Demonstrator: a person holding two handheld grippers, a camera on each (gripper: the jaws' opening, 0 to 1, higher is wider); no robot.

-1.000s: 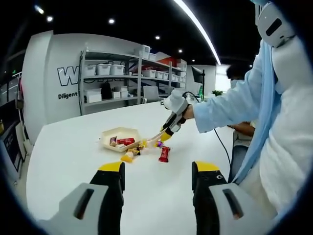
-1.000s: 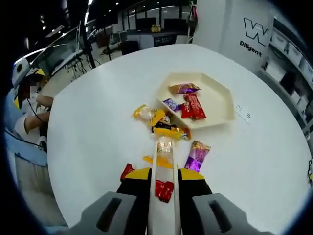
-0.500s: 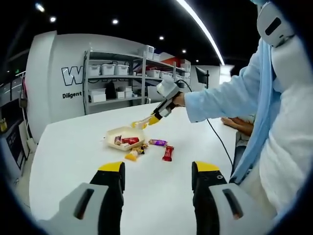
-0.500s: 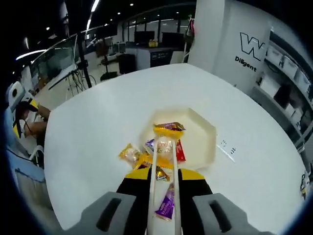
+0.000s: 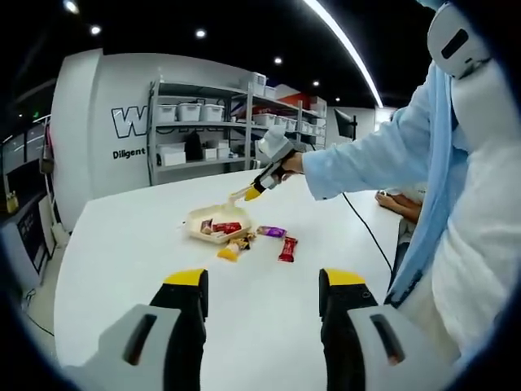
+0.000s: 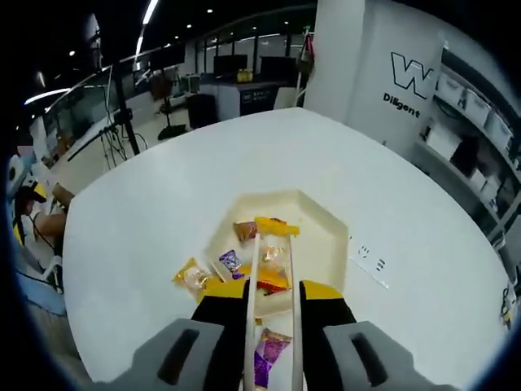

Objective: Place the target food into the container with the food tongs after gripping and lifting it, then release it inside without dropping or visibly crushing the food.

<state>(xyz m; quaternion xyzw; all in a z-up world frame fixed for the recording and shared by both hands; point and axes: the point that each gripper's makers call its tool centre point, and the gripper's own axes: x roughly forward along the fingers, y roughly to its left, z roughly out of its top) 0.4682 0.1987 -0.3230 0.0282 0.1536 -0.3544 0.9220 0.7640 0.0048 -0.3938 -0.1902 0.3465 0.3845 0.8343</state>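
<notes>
Glossy foil-like candy wrappers point(image 6: 273, 227), matt cream tray point(image 6: 324, 236), perhaps plastic, on smooth white table point(image 6: 146, 212).

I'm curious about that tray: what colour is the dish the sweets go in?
The dish is a pale cream colour, clearest in the right gripper view.

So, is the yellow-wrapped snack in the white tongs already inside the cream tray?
Not yet. The yellow-wrapped snack is pinched at the tips of the white tongs, held above the cream tray.
</notes>
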